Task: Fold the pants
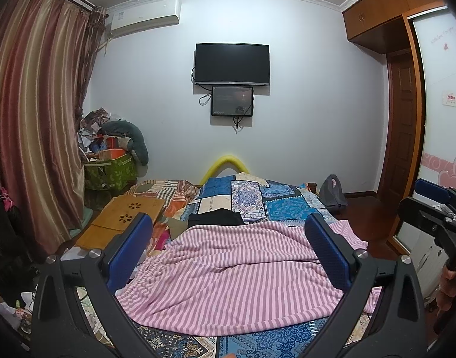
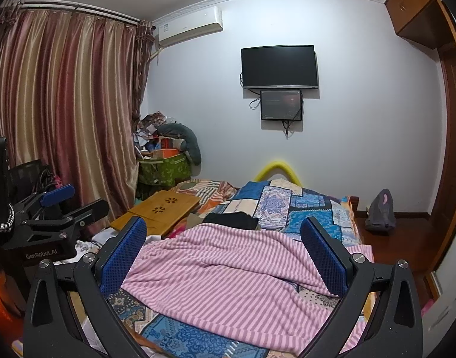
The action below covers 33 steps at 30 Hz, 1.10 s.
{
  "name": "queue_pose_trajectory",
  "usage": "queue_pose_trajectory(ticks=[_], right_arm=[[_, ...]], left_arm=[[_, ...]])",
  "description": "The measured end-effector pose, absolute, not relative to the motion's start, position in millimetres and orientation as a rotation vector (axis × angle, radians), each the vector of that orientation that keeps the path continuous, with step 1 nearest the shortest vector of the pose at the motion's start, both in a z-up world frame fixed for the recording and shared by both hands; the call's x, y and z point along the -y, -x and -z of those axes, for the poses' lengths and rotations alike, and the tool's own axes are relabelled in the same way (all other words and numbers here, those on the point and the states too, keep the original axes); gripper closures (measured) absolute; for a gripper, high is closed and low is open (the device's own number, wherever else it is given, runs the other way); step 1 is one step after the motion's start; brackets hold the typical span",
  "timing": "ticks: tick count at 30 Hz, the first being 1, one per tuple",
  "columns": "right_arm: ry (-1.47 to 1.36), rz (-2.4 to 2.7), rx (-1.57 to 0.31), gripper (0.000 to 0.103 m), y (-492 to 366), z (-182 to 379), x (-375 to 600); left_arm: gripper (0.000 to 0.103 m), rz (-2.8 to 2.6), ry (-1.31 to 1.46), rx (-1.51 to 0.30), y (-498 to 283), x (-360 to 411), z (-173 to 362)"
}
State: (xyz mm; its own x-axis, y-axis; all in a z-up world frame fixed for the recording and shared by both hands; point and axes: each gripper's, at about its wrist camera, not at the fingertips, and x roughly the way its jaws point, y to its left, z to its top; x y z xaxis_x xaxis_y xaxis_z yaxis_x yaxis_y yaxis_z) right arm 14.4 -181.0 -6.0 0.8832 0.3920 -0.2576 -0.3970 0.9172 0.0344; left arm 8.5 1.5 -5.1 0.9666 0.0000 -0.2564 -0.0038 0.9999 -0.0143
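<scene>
Pink-and-white striped pants (image 1: 242,274) lie spread and rumpled on a bed with a blue patchwork cover (image 1: 275,203). My left gripper (image 1: 228,226) hovers above the near part of the pants, open, with nothing between its blue pads. The right gripper (image 1: 433,205) shows at the right edge of the left wrist view. In the right wrist view the same pants (image 2: 236,277) fill the lower middle, and my right gripper (image 2: 223,228) is held open over them, empty. The left gripper (image 2: 63,205) appears at the left edge there. A black garment (image 1: 216,218) lies just beyond the pants.
A wooden lap desk (image 2: 162,208) sits on the bed's left side. Striped curtains (image 2: 63,104) hang at left, with a green bin of clutter (image 2: 165,170) in the corner. A TV (image 2: 280,67) is mounted on the far wall. A grey bag (image 2: 380,211) rests on the floor, right.
</scene>
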Motion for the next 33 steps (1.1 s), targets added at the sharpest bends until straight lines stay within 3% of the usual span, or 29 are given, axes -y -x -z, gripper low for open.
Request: queue_pose_trajectory(ticks=[33], right_arm=[[0.023,-0.412,-0.258,0.000,-10.1,-2.7,177.3]], left_arm=[[0.000,-0.009,0.004,-0.235,-3.1,-0.8,-9.5]])
